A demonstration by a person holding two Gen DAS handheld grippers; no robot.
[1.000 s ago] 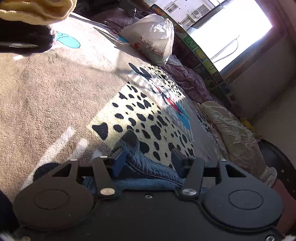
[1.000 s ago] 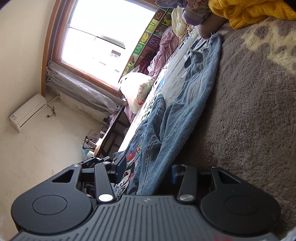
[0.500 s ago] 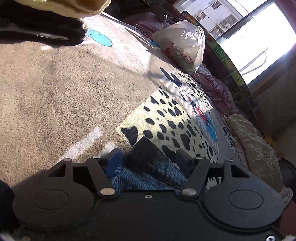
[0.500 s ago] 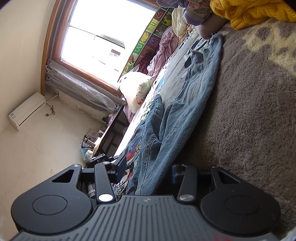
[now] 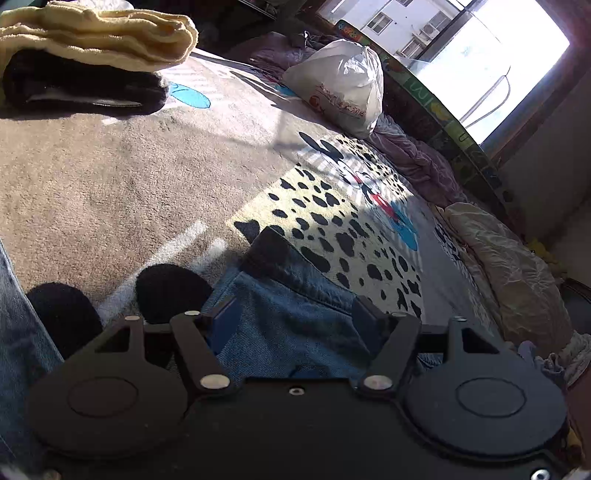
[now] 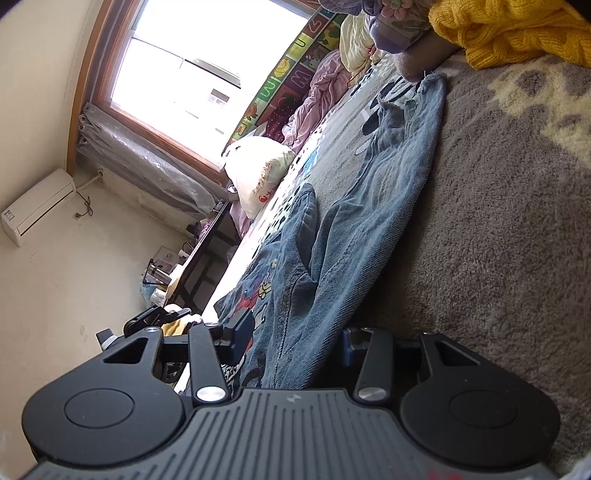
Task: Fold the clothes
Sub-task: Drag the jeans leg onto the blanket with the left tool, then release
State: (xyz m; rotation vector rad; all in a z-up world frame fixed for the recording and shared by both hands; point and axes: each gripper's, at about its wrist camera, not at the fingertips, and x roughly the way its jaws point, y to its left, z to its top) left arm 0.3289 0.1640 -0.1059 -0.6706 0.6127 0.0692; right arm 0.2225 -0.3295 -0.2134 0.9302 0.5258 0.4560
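At the bottom of the left wrist view, the left gripper [image 5: 295,317] has its jaws spread wide, with a fold of the jeans [image 5: 291,314] lying between them. The pads do not seem to press on the denim, so I would call it a loose straddle, not a hold. Just left of it, two dark sock-covered feet [image 5: 173,291] rest on the brown fleece blanket [image 5: 110,184].

In the right wrist view, the right gripper [image 6: 295,339] sits at the lower middle, jaws partly closed around the near edge of the same jeans [image 6: 369,206]. Whether the pads truly pinch the cloth I cannot tell; the denim runs between them and hides the contact.

From there the jeans stretch away up the frame across the blanket [image 6: 498,240], one leg flat and long, the other bunched into a ridge at the centre.

Farther off, a white plastic bag [image 5: 340,88] sits near the window, and a folded cream and black stack [image 5: 92,59] lies at the upper left of the left view. A yellow knit [image 6: 517,33] lies at the upper right of the right view.

The risk, as I see it: with the left jaws slack, any pull by the right side alone would drag the denim askew, and that bunched ridge would get trapped in the fold. The fleece may also grip the cloth and wrinkle it.
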